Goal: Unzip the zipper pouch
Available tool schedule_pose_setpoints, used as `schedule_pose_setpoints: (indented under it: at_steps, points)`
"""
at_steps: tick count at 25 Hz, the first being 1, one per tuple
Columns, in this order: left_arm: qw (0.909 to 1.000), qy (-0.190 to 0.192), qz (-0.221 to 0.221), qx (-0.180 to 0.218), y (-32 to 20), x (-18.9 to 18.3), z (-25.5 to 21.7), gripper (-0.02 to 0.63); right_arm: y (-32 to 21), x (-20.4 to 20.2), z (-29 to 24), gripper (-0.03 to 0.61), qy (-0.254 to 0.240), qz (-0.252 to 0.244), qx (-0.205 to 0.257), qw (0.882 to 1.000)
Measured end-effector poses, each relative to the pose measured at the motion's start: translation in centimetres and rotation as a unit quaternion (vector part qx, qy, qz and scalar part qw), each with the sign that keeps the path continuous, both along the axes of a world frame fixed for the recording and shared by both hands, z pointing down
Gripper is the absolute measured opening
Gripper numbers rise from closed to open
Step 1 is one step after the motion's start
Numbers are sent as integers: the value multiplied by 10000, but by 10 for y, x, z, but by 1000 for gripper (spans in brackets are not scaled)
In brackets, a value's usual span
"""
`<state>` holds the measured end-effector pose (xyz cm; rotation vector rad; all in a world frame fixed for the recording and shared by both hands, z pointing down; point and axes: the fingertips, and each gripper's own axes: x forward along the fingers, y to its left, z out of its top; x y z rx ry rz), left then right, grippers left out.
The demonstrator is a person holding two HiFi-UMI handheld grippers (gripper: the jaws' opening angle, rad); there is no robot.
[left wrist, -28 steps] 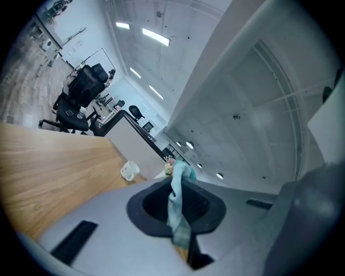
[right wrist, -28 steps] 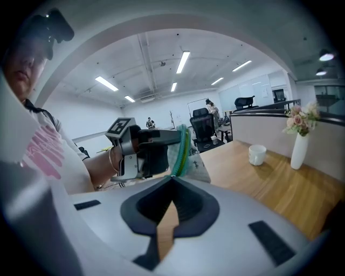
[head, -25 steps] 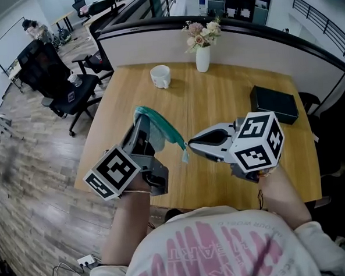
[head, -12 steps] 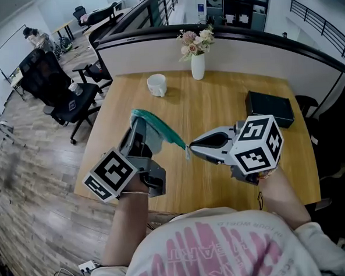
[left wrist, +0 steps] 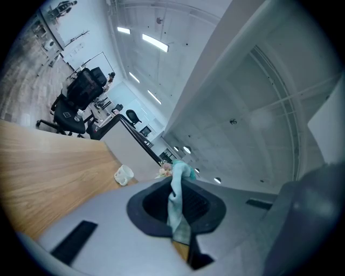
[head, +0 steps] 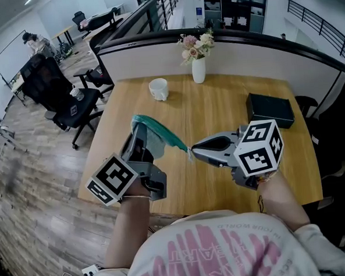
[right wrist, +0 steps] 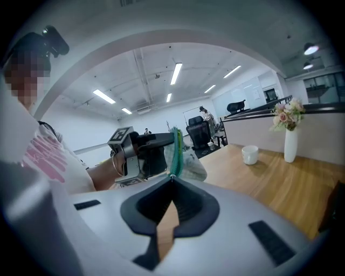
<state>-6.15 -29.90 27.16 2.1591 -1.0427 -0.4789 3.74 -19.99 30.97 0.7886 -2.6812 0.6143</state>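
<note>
A pale zipper pouch (head: 156,138) with a teal zipper edge (head: 163,131) hangs in the air above the wooden table (head: 217,111), stretched between both grippers. My left gripper (head: 140,129) is shut on the pouch's left end. In the left gripper view the cloth (left wrist: 178,207) runs between the closed jaws. My right gripper (head: 191,150) comes in from the right and is shut on the zipper pull at the other end of the zipper. In the right gripper view the teal zipper (right wrist: 174,148) rises from the closed tips (right wrist: 172,178), with the left gripper (right wrist: 143,153) behind.
On the table's far side stand a white mug (head: 159,88) and a white vase of flowers (head: 198,67). A black box (head: 269,110) lies at the right. Office chairs (head: 56,89) stand beyond the left edge. A partition wall (head: 155,48) closes the back.
Both grippers keep their hold and the pouch stays stretched between them. Only the head view has shifted a little.
</note>
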Motion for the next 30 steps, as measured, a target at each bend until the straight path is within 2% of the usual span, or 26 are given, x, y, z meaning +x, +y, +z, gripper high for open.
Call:
schedule_pose_setpoints:
  at_steps: [4,6,8,11,17,20,23,26,30]
  points:
    - [9994,176,282,120,3,6,-5,12,-1,0,6,3,-13,133,-97,9999]
    - [9989,99,386,244,4,7,-6,12,-7,5,12,5,-83,397,-174,9990]
    - [9983,-37,418,412,6,7,-7,12,-15,14,16,9,-375,814,-325,9954]
    - [9970,0,473,619,7,11,-8,12,-24,30,23,39,-869,1438,-553,9842]
    - [9982,-43,271,533,3,8,3,12,-35,71,36,37,-1335,2368,-842,9587]
    - [9979,-281,34,589,3,5,9,12,-39,95,30,3,-1547,2976,-729,9392]
    - [9970,-460,-51,624,3,6,12,12,-42,116,19,-3,-1763,3445,-524,9206]
    - [9968,-494,-92,618,1,5,12,12,-43,132,12,-3,-1745,3710,-306,9116]
    - [9970,-460,-118,603,0,2,12,12,-43,146,7,-3,-1654,3910,-95,9054]
